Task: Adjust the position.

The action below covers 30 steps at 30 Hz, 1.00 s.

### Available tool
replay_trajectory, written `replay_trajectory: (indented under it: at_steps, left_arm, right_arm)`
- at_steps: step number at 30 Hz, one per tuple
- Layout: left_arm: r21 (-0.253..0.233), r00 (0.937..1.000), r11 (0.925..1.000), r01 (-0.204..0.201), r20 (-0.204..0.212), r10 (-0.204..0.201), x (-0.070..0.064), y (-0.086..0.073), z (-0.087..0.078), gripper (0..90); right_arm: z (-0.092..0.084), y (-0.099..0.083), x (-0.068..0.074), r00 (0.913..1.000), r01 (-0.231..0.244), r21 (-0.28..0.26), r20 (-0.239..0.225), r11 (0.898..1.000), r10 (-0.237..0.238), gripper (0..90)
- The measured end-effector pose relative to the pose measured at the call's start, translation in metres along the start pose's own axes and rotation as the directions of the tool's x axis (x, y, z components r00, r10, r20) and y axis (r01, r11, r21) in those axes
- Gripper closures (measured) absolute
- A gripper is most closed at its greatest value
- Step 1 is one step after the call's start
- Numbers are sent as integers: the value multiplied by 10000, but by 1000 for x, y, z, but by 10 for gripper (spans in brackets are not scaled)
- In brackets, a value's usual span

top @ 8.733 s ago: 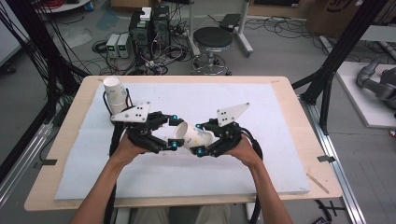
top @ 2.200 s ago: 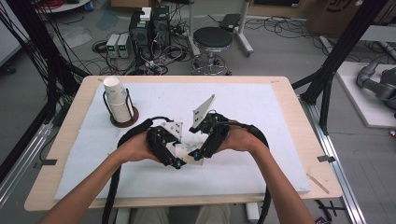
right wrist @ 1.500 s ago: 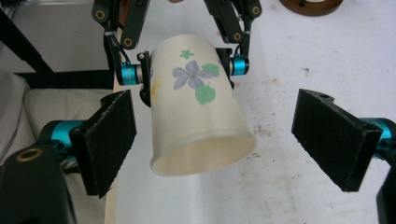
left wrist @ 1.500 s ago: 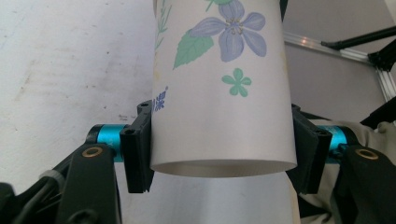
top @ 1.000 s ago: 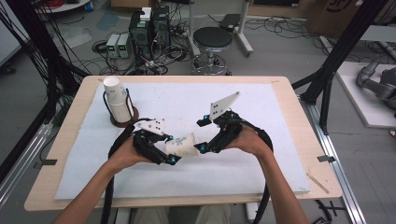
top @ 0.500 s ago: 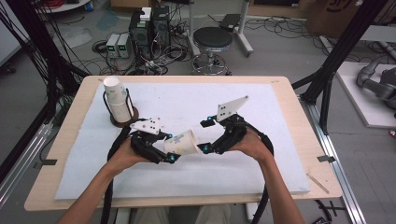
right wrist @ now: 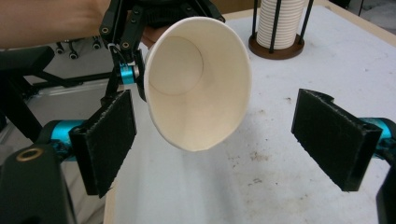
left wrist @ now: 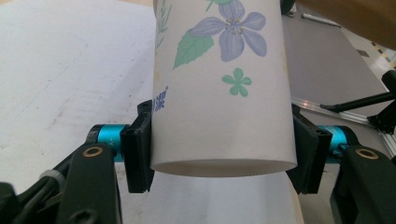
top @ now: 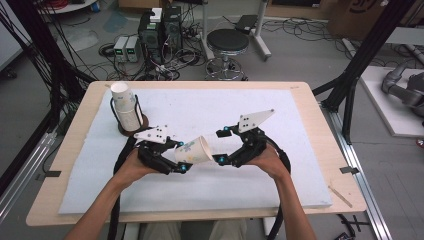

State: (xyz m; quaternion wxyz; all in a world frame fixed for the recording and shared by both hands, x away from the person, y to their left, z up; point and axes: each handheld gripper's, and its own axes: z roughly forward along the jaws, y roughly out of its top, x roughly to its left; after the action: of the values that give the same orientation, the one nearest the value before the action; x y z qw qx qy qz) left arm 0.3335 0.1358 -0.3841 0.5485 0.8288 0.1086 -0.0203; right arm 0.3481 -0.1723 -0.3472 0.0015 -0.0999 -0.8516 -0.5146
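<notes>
A workshop floor strewn with cables, computer boxes and a round stool point(top: 228, 41) lies behind a wooden worktop point(top: 320, 131) covered by a white sheet point(top: 200, 107). Near the sheet's far left corner a stack of paper cups point(top: 126, 105) stands upright in a black wire holder on a round brown base. Close to the person's edge, the left tongs point(top: 176, 159) are clenched on a single flower-printed paper cup point(top: 192, 150), gripping it near its base; the cup is held off the sheet, lying roughly level, its open mouth turned toward the right tongs point(top: 218, 146). In the left gripper view the black pads point(left wrist: 138, 151) press both sides of the cup's wall. The right tongs are released, jaws spread wide. In the right gripper view the cup's rim sits between those jaws, closer to the left pad, touching neither pad.
</notes>
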Motion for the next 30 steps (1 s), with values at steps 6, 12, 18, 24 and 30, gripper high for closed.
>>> replay_trajectory:
  at_steps: [6, 12, 18, 24, 30]
  left_arm:
    - [-393, 10000, 9992, 67, 32, -66, 1, -6, -1, 369]
    - [-771, 9998, 9969, 151, 171, -138, 2, -12, -1, 369]
    - [-1030, 9997, 9947, 39, 244, -14, 3, -12, -2, 370]
    - [-1290, 9995, 9916, 42, 322, 0, 4, -13, -3, 370]
    - [-1431, 9993, 9897, -7, 374, 61, 4, -13, -4, 370]
  right_arm:
    - [3, -6, 0, 10000, -12, -148, -87, 9999, 11, 142]
    - [4, -5, 2, 9999, -10, -359, -157, 9994, 5, 142]
    - [6, -9, 2, 9995, -26, -733, -312, 9973, 3, 142]
    - [11, -12, 2, 9991, -97, -739, -424, 9972, 65, 142]
    - [14, -12, 1, 9988, -8, -880, -491, 9961, -35, 142]
